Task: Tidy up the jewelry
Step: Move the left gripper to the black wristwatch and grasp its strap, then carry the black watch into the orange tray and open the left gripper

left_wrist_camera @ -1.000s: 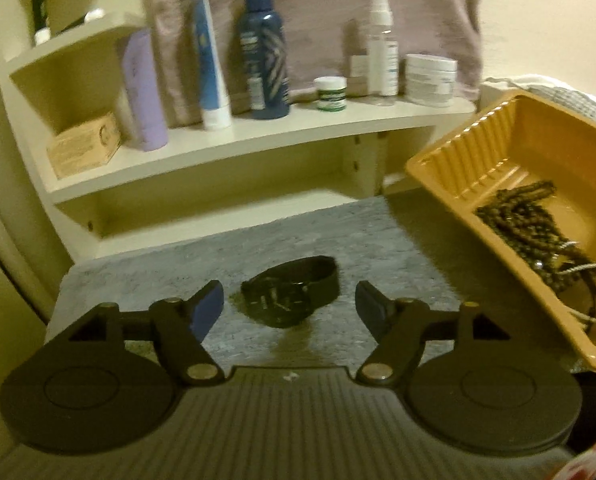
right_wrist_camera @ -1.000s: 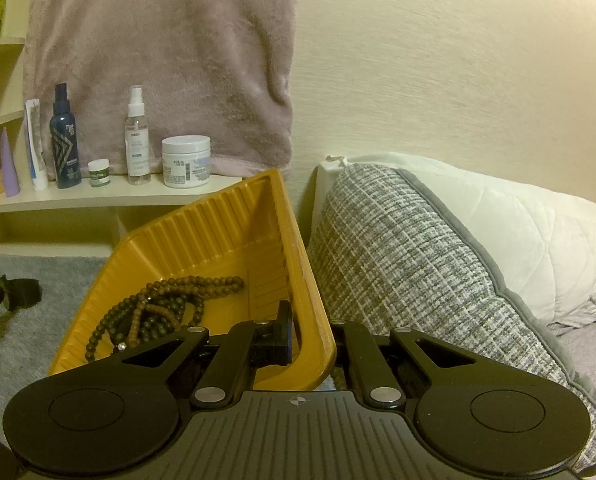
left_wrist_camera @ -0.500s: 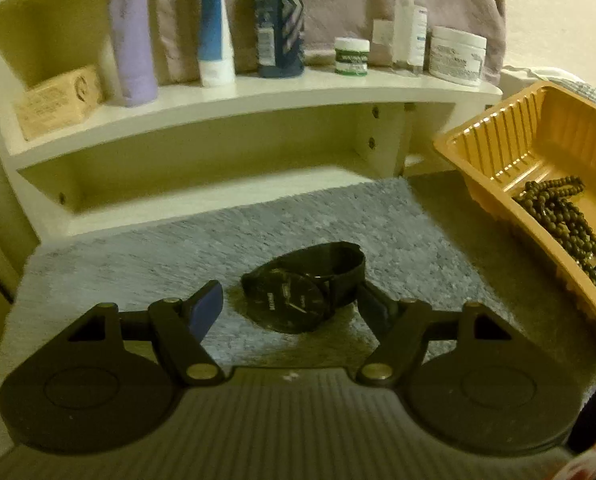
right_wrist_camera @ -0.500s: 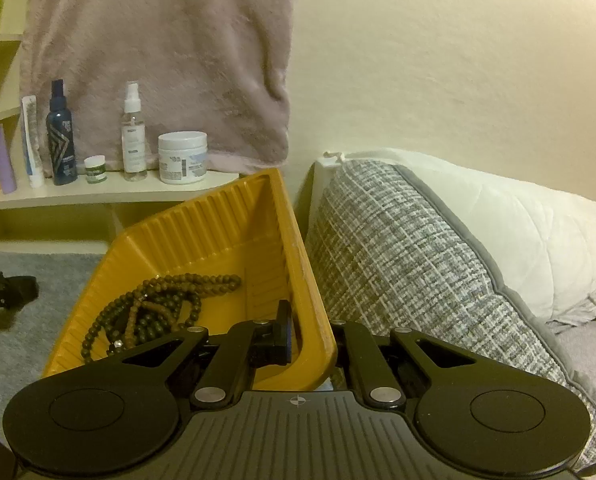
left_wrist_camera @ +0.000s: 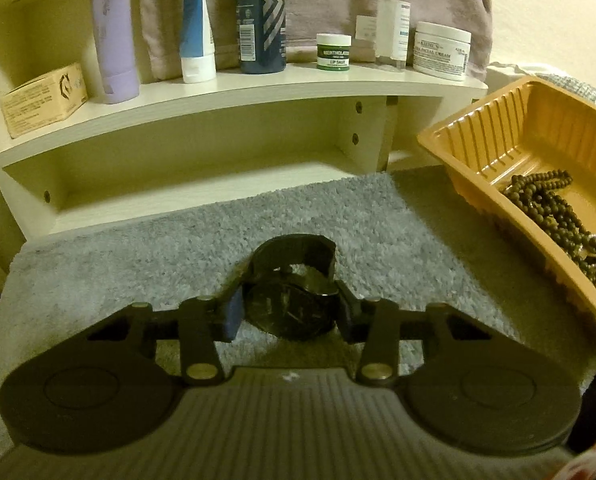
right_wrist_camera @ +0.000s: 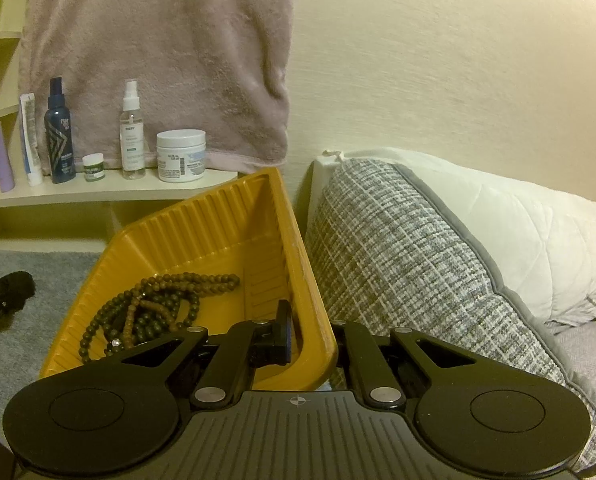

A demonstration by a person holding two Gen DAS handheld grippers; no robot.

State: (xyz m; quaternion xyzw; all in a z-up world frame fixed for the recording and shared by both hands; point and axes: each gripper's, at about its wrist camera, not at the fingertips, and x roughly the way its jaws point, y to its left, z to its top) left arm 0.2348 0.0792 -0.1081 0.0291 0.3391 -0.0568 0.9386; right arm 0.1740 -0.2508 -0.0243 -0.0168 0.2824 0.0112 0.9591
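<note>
Your left hand-held gripper [left_wrist_camera: 290, 316] jaws just closing, pads against the watch [left_wrist_camera: 294, 300] on the grey rug [left_wrist_camera: 138, 256], your right hand-held gripper [right_wrist_camera: 310, 344] clamped on the tray [right_wrist_camera: 298, 256] rim, beads [right_wrist_camera: 154, 308] inside, shelf [left_wrist_camera: 226, 92] behind.

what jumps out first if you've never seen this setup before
A black wristwatch lies on the grey carpet, squeezed between the left gripper's fingers, whose jaws have just been closing. The tilted ribbed orange plastic tray, gripped at its rim by the right gripper, holds a heap of dark wooden bead necklaces.
</note>
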